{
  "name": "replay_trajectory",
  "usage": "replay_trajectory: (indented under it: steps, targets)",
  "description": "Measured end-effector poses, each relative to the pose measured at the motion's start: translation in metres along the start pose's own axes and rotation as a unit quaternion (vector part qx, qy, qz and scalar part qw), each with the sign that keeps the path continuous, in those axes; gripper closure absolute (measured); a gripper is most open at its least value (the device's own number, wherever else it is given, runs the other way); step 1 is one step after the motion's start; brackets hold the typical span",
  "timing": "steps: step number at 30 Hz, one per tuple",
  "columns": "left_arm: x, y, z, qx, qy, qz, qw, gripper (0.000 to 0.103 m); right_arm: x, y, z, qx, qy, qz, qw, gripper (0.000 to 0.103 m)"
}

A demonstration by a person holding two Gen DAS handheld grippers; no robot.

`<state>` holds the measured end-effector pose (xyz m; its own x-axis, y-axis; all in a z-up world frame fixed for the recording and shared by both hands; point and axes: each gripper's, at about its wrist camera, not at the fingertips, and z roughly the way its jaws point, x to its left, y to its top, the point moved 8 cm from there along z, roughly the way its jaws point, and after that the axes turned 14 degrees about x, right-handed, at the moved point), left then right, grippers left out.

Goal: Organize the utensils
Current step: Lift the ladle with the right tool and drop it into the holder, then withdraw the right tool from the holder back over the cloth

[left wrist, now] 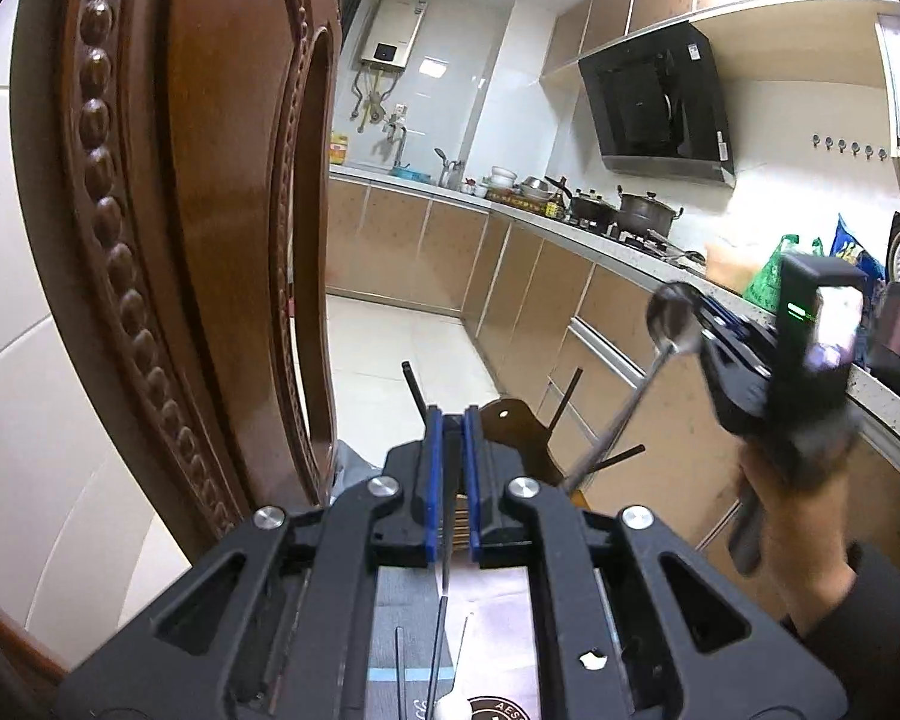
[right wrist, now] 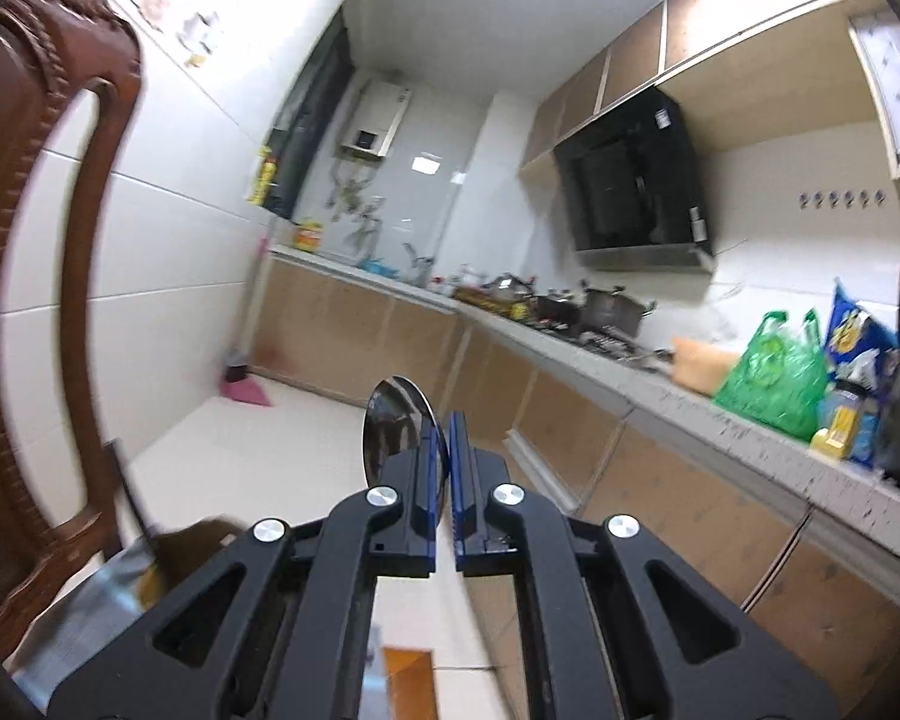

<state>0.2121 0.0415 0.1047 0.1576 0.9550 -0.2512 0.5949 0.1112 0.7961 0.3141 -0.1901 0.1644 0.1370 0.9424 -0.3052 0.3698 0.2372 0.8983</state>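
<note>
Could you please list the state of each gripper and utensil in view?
Right gripper: shut on the spoon.
Spoon: held near the bowl, handle angling down toward the holder.
Left gripper: closed on the wooden utensil holder's edge.
Wooden utensil holder: gripped, dark chopsticks sticking out.

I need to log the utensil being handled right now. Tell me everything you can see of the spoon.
The spoon looks like polished metal, with a round, mirror-like bowl and a long, thin, straight handle. The right gripper is shut on it near the bowl, which sticks up past the fingertips. It is held in the air, tilted, with the handle slanting down toward the brown holder, where dark chopsticks stand. Whether its lower end touches the holder cannot be told.
</note>
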Motion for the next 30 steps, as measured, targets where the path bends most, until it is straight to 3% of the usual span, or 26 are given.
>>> replay_trajectory:
  steps: [9,16,23,25,27,30]
  targets:
    - [0.01,-0.003,-0.005,0.015,-0.011,0.0,0.9998,0.096,0.007,0.009,0.049,-0.008,-0.09,0.013,0.996,0.099]
    - [0.015,0.001,0.001,0.029,-0.008,-0.009,0.9995,0.096,0.035,-0.024,0.077,0.027,-0.088,-0.009,0.996,0.099]
    - [0.014,-0.001,0.011,0.041,0.0,-0.006,0.9991,0.096,0.056,-0.064,0.087,0.075,-0.051,-0.026,0.996,0.098]
    - [0.012,-0.001,0.014,0.043,0.002,-0.004,0.9991,0.096,0.054,-0.071,0.085,0.088,-0.039,-0.022,0.995,0.091]
    - [0.012,-0.002,0.016,0.044,0.003,-0.005,0.999,0.096,0.053,-0.077,0.082,0.108,-0.022,-0.017,0.994,0.057]
    - [0.012,-0.002,0.02,0.046,0.007,-0.004,0.9989,0.096,0.043,-0.076,0.063,0.097,-0.004,0.003,0.995,0.029]
